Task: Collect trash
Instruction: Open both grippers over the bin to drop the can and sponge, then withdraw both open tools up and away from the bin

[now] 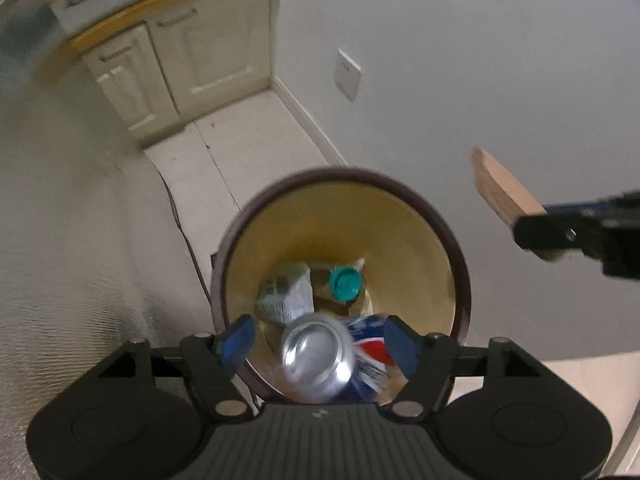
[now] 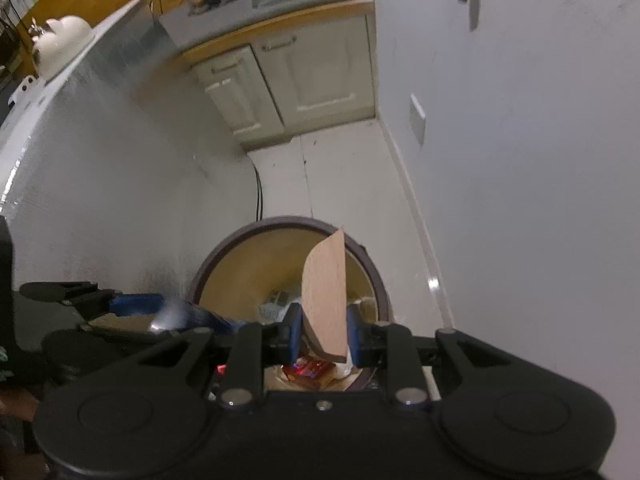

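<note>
Your left gripper point(image 1: 318, 340) stands wide over the round dark-rimmed bin with yellow lining point(image 1: 456, 248). The crushed blue-and-red aluminium drink can point(image 1: 320, 360) sits between its blue pads point(image 1: 240, 342), seemingly free of both, though blur hampers judgement. It is directly above the bin mouth, so this is the drop step. Your right gripper point(image 2: 323, 336) clamps narrowly on a thin tan cardboard piece point(image 2: 326, 296) over the same bin. Next, part those jaws while centred above the opening.
</note>
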The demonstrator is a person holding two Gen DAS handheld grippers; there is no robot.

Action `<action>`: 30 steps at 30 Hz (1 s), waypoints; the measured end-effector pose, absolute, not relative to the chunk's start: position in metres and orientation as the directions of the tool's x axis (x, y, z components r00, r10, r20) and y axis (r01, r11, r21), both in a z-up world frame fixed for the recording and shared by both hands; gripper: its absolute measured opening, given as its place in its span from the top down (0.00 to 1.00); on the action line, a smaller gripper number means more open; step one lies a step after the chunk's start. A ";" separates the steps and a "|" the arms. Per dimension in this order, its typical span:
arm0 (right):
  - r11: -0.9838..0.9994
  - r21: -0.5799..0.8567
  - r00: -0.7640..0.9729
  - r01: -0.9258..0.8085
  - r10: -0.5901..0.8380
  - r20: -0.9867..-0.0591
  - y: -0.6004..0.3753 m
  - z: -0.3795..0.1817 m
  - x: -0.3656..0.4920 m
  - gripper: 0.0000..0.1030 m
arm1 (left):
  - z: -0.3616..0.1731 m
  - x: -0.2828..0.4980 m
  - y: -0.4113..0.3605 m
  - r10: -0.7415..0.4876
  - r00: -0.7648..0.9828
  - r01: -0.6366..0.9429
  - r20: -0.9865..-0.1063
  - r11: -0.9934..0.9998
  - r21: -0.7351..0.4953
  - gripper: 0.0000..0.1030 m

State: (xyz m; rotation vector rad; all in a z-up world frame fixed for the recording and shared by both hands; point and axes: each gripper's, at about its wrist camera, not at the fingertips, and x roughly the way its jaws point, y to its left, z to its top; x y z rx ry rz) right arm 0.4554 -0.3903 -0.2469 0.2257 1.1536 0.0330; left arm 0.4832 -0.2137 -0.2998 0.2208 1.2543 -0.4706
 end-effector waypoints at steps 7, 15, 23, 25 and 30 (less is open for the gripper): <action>0.975 0.213 0.344 0.070 0.176 -0.922 -0.379 -0.286 0.481 0.77 | -0.321 0.490 -0.197 -0.216 0.198 0.412 -0.956 0.904 -0.119 0.26; 0.973 0.229 0.292 0.011 0.216 -0.932 -0.355 -0.328 0.511 0.75 | -0.327 0.492 -0.174 -0.196 0.180 0.355 -0.964 0.927 -0.122 0.08; 0.977 0.215 0.261 0.011 0.205 -0.943 -0.355 -0.343 0.518 0.45 | -0.331 0.491 -0.172 -0.195 0.149 0.330 -0.970 0.934 -0.137 0.00; 0.976 0.216 0.252 0.016 0.205 -0.946 -0.359 -0.343 0.515 0.44 | -0.331 0.490 -0.172 -0.193 0.145 0.319 -0.970 0.938 -0.139 0.00; 0.974 0.224 0.242 0.018 0.213 -0.946 -0.366 -0.336 0.504 0.35 | -0.327 0.487 -0.172 -0.182 0.146 0.303 -0.972 0.944 -0.131 0.00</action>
